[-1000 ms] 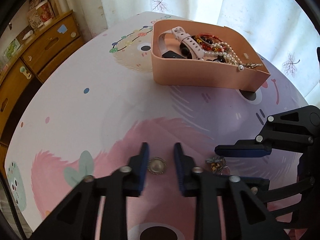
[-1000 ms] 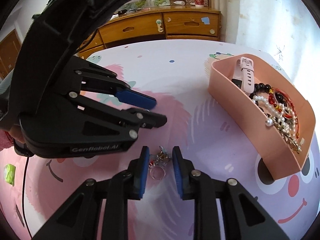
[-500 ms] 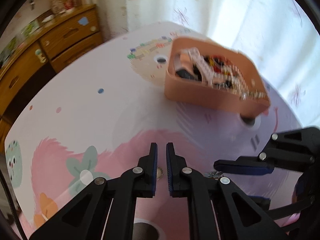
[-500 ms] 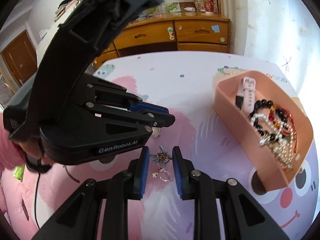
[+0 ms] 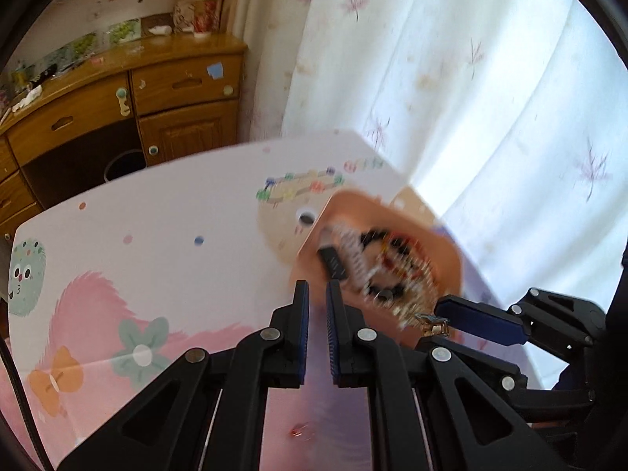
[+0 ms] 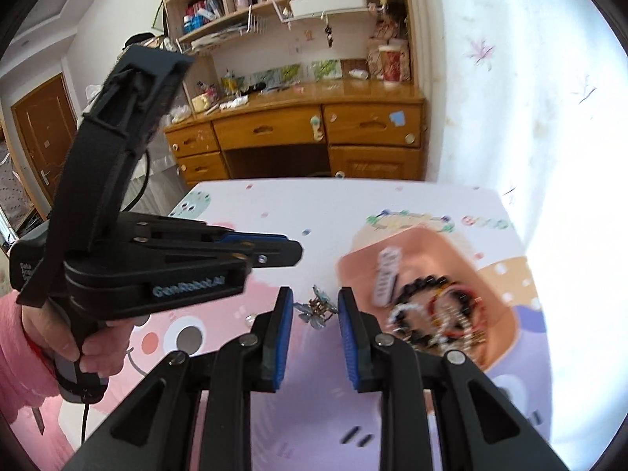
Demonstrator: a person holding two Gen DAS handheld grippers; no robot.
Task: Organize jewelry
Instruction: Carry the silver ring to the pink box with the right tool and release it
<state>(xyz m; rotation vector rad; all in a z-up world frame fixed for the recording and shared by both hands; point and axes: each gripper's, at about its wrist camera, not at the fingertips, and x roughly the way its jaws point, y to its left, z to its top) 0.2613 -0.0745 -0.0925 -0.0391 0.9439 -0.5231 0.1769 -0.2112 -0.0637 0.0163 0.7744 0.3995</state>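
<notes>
Behind the worktop (image 5: 165, 212) stands a wooden dresser (image 6: 298, 133) at 12 o'clock, with a white curtain (image 5: 451, 90) at 2 o'clock. On the cartoon cloth lies a pink tray (image 6: 428, 251), blurred, holding a watch and bead bracelets (image 6: 431, 310). My left gripper (image 5: 316, 298) has its fingers almost closed; I cannot tell if something is between them. My right gripper (image 6: 314, 306) has its fingers apart, with a small butterfly brooch (image 6: 317, 308) seen between them, near the tray at 9 o'clock of it

We see black linkage grippers (image 6: 314, 310) with blue pads (image 6: 283, 337), silver screws, "GenRobot.AI" lettering; pink sleeve (image 6: 15, 357).
</notes>
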